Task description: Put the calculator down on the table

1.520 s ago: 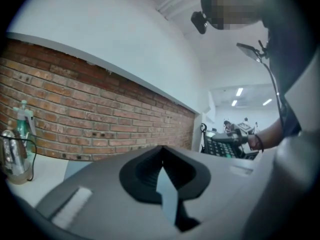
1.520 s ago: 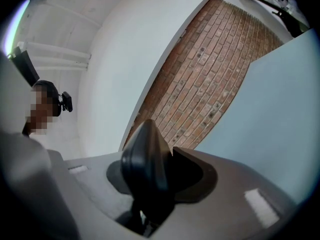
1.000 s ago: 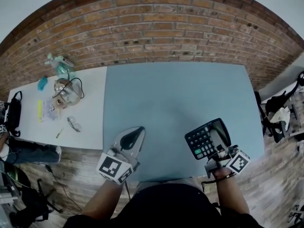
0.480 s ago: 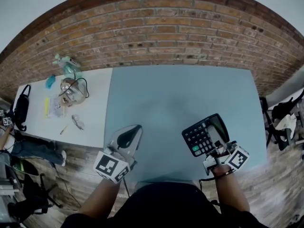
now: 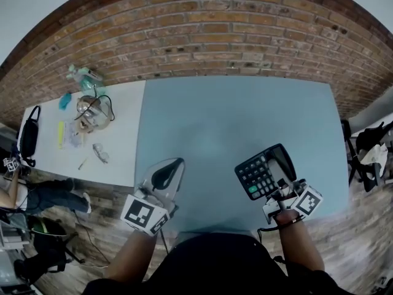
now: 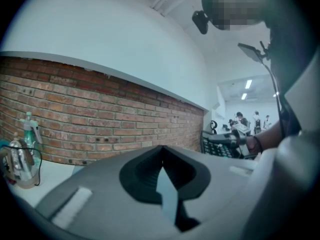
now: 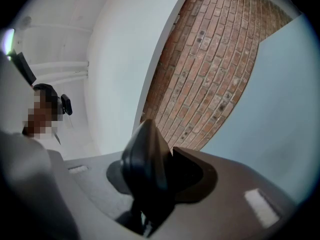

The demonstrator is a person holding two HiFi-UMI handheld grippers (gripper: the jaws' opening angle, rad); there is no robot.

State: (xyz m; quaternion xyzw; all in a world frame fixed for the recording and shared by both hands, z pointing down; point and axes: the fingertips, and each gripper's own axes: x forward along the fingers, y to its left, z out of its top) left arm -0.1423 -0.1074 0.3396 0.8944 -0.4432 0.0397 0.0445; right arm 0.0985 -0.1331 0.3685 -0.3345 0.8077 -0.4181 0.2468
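My right claw [image 5: 280, 187] is clamped on the near edge of the calculator [image 5: 264, 172]. In that claw's own view the dark, rounded end of the casing fills the space between the two jaws, which press on it from either side. The calculator reaches out ahead of the claw over the near right part of the blue-grey table [image 5: 227, 115]. It is tilted, with its black keypad and one green key facing up and to the left, and its grey display end farther from me. From above I cannot tell whether its underside touches the tabletop or hangs just over it. The right marker cube [image 5: 307, 201] sits just beside my wrist, close to the table's near edge. My left claw [image 5: 177, 166] is over the near left part of the same table, well apart from the calculator, and points away from me toward the brick wall [image 5: 202, 35]. Its jaws are drawn together at the tips with nothing between them, and only a thin sliver of tabletop shows through below where they meet. The left marker cube [image 5: 146, 216] hangs past the table's near edge. Just beside the blue-grey table on the left stands a white side table [image 5: 120, 158]. It carries a spray bottle [image 5: 80, 75], a clear vessel [image 5: 89, 112] with a black cable looped by it, and a few small items I cannot make out. A black bag [image 5: 29, 139] lies at its far left end.
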